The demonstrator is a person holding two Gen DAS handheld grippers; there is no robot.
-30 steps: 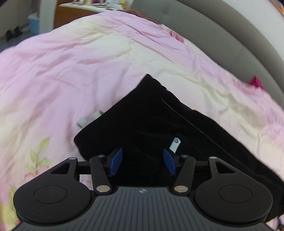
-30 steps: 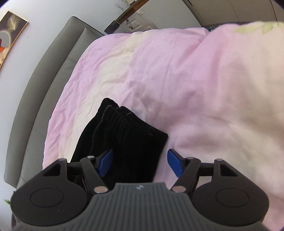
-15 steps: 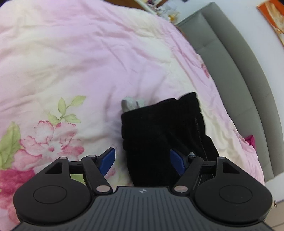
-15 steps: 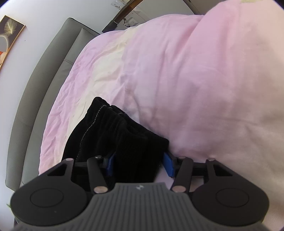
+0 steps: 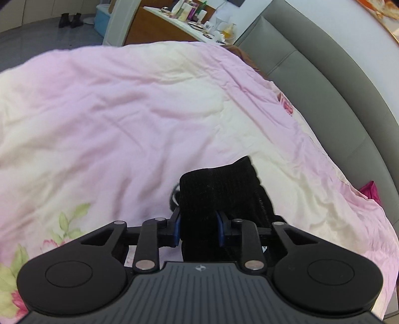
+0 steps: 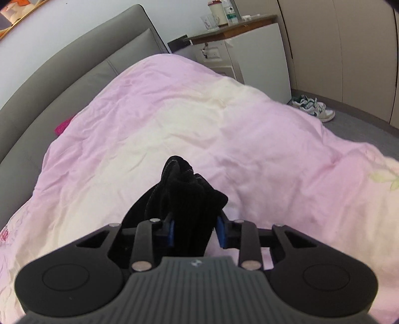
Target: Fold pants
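The black corduroy pants point(image 5: 219, 192) are folded into a thick bundle on a pink and cream quilt point(image 5: 112, 119). My left gripper point(image 5: 198, 226) is shut on one end of the bundle, which bulges out past the blue pads. My right gripper point(image 6: 195, 230) is shut on the other end of the pants point(image 6: 184, 189), whose bunched fabric sticks up ahead of the fingers. Both ends look raised off the quilt point(image 6: 199, 124). The middle of the pants is hidden below the grippers.
A grey padded headboard point(image 5: 336, 74) runs along one side of the bed and also shows in the right wrist view point(image 6: 62, 67). A magenta item point(image 5: 371, 189) lies by the headboard. A cluttered counter point(image 5: 189, 17), a white nightstand point(image 6: 249, 47) and sneakers point(image 6: 311, 107) stand beyond the bed.
Both grippers were open over the folded pants, then closed on its ends. Both views have tilted up, showing more of the room; the bundle now looks lifted.
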